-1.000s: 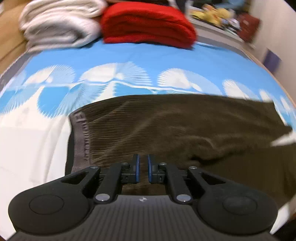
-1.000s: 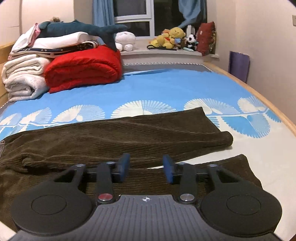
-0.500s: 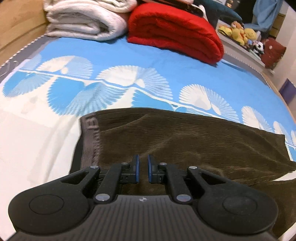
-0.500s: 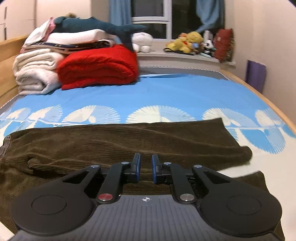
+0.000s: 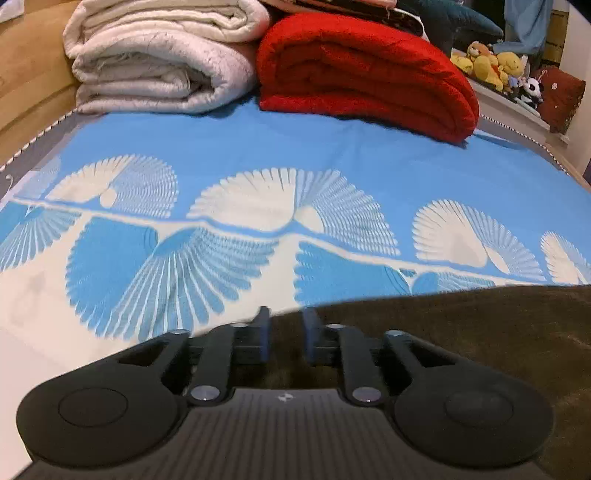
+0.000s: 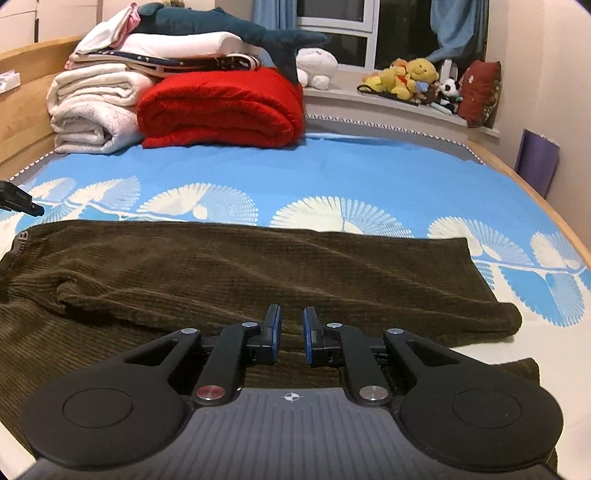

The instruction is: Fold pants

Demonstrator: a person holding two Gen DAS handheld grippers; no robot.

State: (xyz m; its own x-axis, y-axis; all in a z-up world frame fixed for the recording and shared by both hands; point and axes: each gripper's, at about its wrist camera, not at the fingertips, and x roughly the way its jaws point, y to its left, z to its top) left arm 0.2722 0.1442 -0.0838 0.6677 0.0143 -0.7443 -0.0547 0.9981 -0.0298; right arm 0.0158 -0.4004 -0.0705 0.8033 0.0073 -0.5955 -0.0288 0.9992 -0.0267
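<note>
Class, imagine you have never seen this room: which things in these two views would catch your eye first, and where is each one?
First the brown corduroy pants, spread lengthwise across the near part of the bed, with one leg lying over the other. Next the folded red blanket at the far end, beside a stack of white bedding with a plush shark on top. Under it all lies the blue sheet with white fan patterns.

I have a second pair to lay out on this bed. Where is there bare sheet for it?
The widest bare stretch is the blue sheet between the brown pants and the red blanket, running towards the window side. A narrow white strip lies past the leg ends. The head end is crowded with the red blanket and white bedding.
</note>
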